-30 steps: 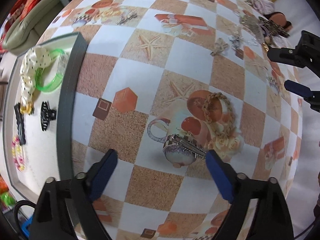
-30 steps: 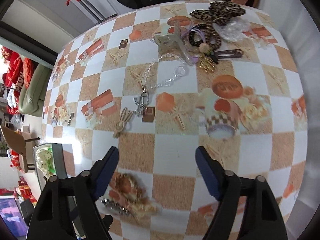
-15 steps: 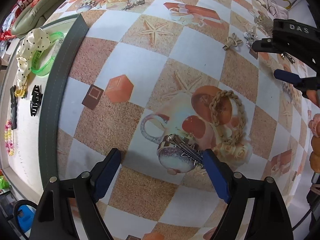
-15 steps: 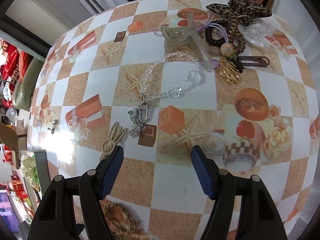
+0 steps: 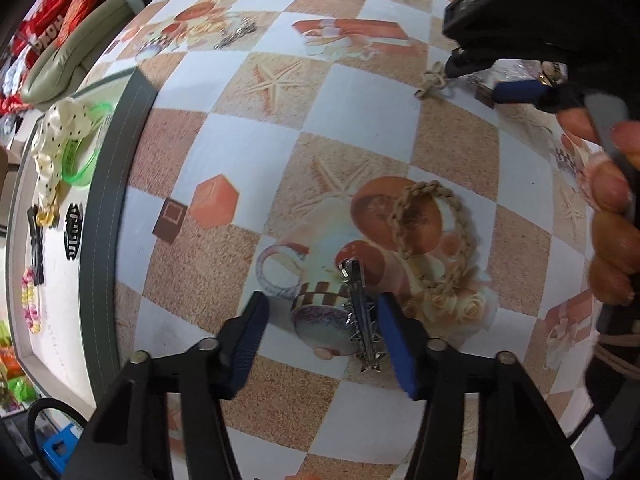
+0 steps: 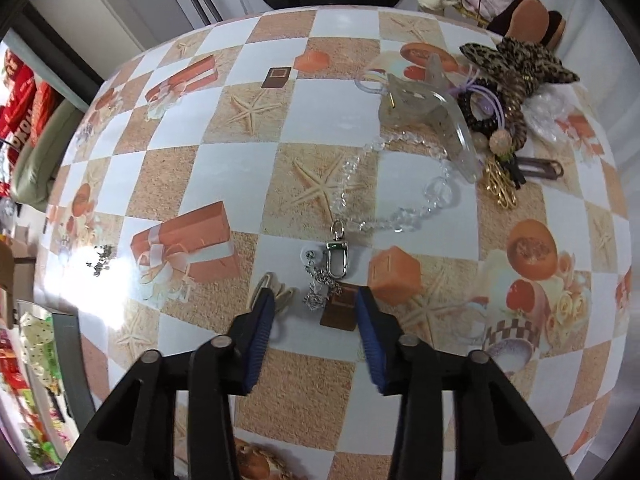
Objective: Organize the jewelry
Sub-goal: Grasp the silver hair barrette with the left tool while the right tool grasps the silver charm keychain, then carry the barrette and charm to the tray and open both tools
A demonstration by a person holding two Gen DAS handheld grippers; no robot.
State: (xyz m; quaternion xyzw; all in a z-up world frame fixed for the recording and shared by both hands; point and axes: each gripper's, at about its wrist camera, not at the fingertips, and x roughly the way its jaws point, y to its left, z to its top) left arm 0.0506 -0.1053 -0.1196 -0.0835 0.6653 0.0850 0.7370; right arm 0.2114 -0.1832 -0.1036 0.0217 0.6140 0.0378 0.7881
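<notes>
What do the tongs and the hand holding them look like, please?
Both the left tongs and right tongs have black angular arms with round rivets and ribbed blue pads. A black cable loops beside the left one. The right hand is bare.

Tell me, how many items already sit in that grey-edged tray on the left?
6, maybe more hidden: dotted cream scrunchie, green bangle, small gold piece, black claw clip, long black clip, pastel bead bracelet.
</notes>
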